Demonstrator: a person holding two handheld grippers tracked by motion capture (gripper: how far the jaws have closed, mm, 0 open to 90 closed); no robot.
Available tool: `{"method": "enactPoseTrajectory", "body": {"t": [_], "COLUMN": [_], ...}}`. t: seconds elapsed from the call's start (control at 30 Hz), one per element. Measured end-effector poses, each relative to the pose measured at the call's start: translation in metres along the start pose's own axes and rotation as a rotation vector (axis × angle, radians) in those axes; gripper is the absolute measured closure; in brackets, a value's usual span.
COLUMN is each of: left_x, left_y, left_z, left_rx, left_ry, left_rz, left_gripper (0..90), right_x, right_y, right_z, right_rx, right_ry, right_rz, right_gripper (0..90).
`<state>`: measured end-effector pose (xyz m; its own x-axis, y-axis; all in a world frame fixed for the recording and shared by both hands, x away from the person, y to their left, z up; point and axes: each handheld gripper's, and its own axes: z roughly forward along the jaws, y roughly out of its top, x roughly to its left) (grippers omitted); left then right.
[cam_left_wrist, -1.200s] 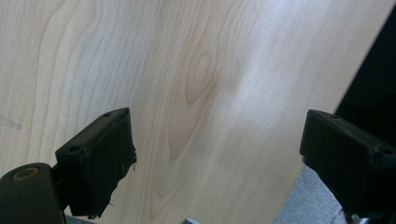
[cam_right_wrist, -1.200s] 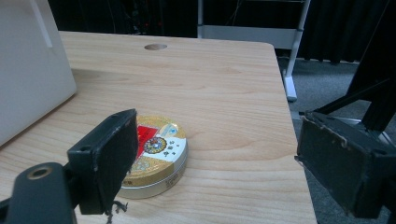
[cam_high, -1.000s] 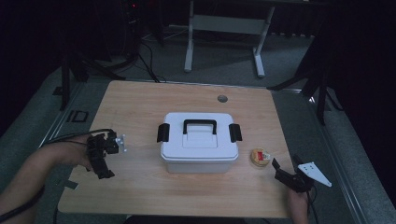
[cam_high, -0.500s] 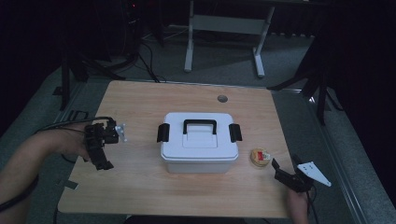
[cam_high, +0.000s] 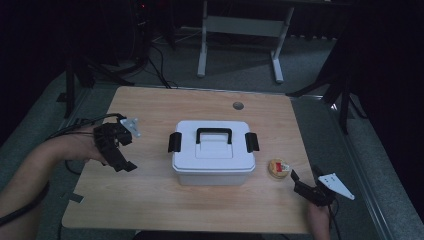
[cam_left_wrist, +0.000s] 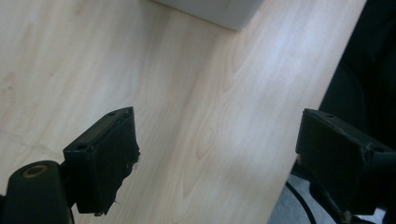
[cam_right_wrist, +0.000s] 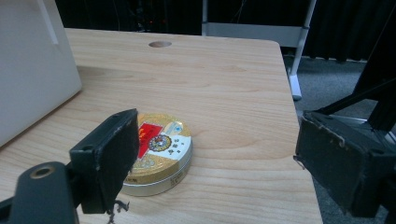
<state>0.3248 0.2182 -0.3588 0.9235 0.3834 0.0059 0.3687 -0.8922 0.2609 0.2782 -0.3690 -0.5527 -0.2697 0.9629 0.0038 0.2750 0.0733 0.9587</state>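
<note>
1 round tin (cam_right_wrist: 156, 154) lies just before the open right hand-held gripper (cam_right_wrist: 212, 158).

Bench (cam_high: 150, 200): light wood grain, rounded corners, standing on grey floor.
Cable hole (cam_high: 238, 105): round, near the far edge of the bench, right of centre.
White frame (cam_high: 240, 25): two-legged stand on the floor beyond the bench.
Black stands (cam_high: 75, 75): on the floor at both far corners.

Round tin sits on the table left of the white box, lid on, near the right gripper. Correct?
Not quite: the round tin sits right of the white box, as the high view shows. Its lid is on, and the right gripper is next to it.
</note>
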Motion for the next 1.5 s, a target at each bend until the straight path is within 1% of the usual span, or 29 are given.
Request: {"method": "enactPoseTrajectory", "body": {"t": [0.03, 0.07, 0.13, 0.23, 0.33, 0.47, 0.5, 0.63, 0.67, 0.73, 0.77, 0.9, 1.0, 1.1, 1.13, 1.2, 1.33, 1.37, 1.4, 1.43, 1.47, 1.5], "left_x": [0.000, 0.000, 0.000, 0.000, 0.002, 0.004, 0.004, 0.004, 0.004, 0.003, 0.003, 0.003, 0.003, 0.005, 0.005, 0.004, 0.003, 0.004, 0.004, 0.003, 0.003, 0.003], "left_y": [0.002, 0.004, 0.009, 0.015, 0.022, 0.033, 0.035, 0.048, 0.051, 0.057, 0.061, 0.075, 0.086, 0.095, 0.099, 0.105, 0.117, 0.121, 0.121, 0.127, 0.130, 0.132], "left_z": [0.002, 0.004, 0.007, 0.011, 0.015, 0.016, 0.016, 0.016, 0.017, 0.018, 0.019, 0.020, 0.020, 0.019, 0.018, 0.018, 0.021, 0.022, 0.022, 0.024, 0.025, 0.026], "left_rx": [0.014, 0.025, 0.042, 0.049, 0.079, 0.097, 0.095, 0.097, 0.101, 0.106, 0.109, 0.124, 0.132, 0.144, 0.140, 0.134, 0.155, 0.158, 0.158, 0.167, 0.168, 0.172], "left_ry": [0.002, -0.008, 0.004, -0.017, -0.027, -0.045, -0.048, -0.054, -0.061, -0.059, -0.066, -0.067, -0.076, -0.074, -0.065, -0.077, -0.066, -0.074, -0.074, -0.065, -0.072, -0.069], "left_rz": [0.005, 0.004, 0.020, 0.027, 0.031, 0.050, 0.050, 0.076, 0.081, 0.098, 0.099, 0.118, 0.135, 0.147, 0.154, 0.165, 0.186, 0.180, 0.180, 0.185, 0.185, 0.192], "left_gripper": [12.8, 12.8, 12.9, 13.3, 13.3, 13.5, 13.6, 13.6, 13.7, 13.8, 13.9, 14.4, 14.4, 14.4, 14.4, 14.4, 14.4, 14.4, 14.4, 14.4, 14.4, 14.4], "right_x": [0.000, 0.000, 0.000, 0.000, -0.001, 0.000, 0.000, -0.001, -0.001, -0.001, 0.000, -0.001, -0.001, -0.001, -0.001, -0.001, -0.001, -0.001, -0.001, -0.001, -0.001, -0.001], "right_y": [0.000, 0.000, 0.000, 0.000, 0.000, 0.000, 0.000, 0.000, 0.000, 0.000, 0.000, 0.000, 0.000, 0.000, 0.000, 0.000, -0.001, -0.001, -0.001, -0.001, -0.001, -0.001], "right_z": [0.000, 0.000, 0.000, 0.000, 0.000, 0.000, 0.000, 0.000, 0.000, 0.000, 0.000, -0.001, -0.001, -0.001, -0.001, -0.001, -0.001, -0.001, -0.001, -0.001, -0.001, -0.001], "right_rx": [0.000, 0.001, 0.000, -0.002, -0.002, -0.004, -0.003, -0.005, -0.005, -0.004, -0.005, -0.005, -0.007, -0.006, -0.005, -0.006, -0.008, -0.008, -0.008, -0.008, -0.009, -0.009], "right_ry": [0.000, 0.000, 0.001, 0.004, 0.007, 0.009, 0.009, 0.010, 0.010, 0.011, 0.011, 0.013, 0.014, 0.014, 0.015, 0.017, 0.019, 0.019, 0.019, 0.021, 0.023, 0.023], "right_rz": [0.000, 0.000, 0.000, 0.000, 0.002, 0.002, 0.004, 0.005, 0.005, 0.004, 0.004, 0.006, 0.005, 0.004, 0.003, 0.005, 0.006, 0.006, 0.006, 0.007, 0.008, 0.009], "right_gripper": [13.3, 13.3, 13.3, 13.3, 13.3, 13.3, 13.3, 13.3, 13.3, 13.3, 13.3, 13.3, 13.3, 13.3, 13.3, 13.3, 13.3, 13.3, 13.3, 13.3, 13.3, 13.3]}}
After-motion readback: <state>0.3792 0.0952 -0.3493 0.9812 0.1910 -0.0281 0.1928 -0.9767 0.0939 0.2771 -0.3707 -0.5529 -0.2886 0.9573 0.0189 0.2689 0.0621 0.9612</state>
